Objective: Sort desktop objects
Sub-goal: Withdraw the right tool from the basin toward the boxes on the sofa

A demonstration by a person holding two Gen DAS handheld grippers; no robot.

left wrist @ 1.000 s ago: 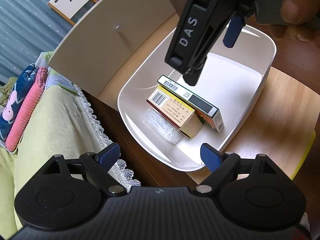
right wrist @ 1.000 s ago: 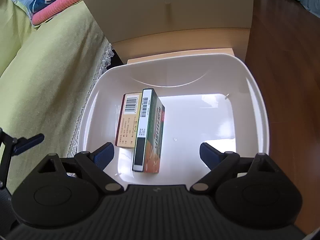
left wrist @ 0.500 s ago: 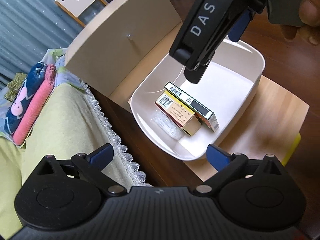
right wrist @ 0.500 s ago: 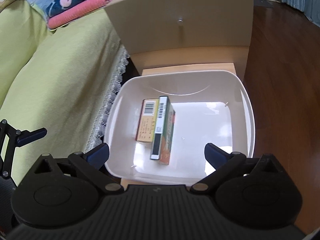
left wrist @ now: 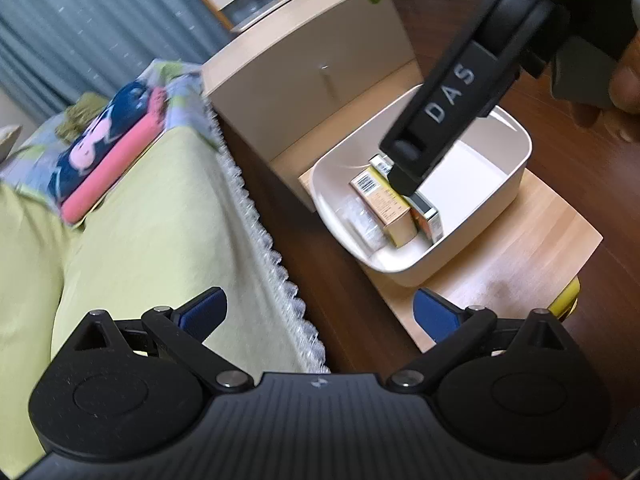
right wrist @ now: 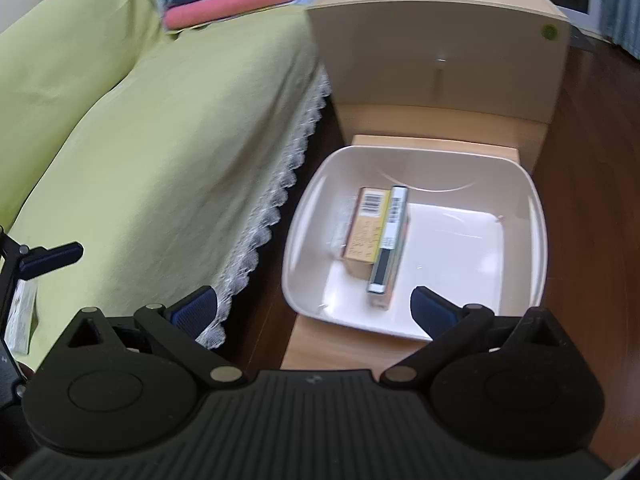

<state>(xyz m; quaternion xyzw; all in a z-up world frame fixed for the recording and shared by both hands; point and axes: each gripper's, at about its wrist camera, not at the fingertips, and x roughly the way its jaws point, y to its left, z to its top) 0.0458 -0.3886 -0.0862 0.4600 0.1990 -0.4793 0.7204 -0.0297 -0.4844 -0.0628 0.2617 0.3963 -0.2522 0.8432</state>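
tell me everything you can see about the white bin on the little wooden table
The white bin is a smooth, glossy tub, plastic by the look of it, with rounded corners, sloping walls and no lid. It sits upright on a light wooden table, just in front of a beige cabinet. Inside, on the side nearest the green-covered sofa, lie a yellow-orange box and a green box side by side, touching, barcodes up, with a clear wrapper beside them. The rest of its floor is bare. Neither gripper touches it.

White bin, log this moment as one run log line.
white bin: tan box, green box side by side, clear packet | left gripper: open, empty | right gripper: open, empty
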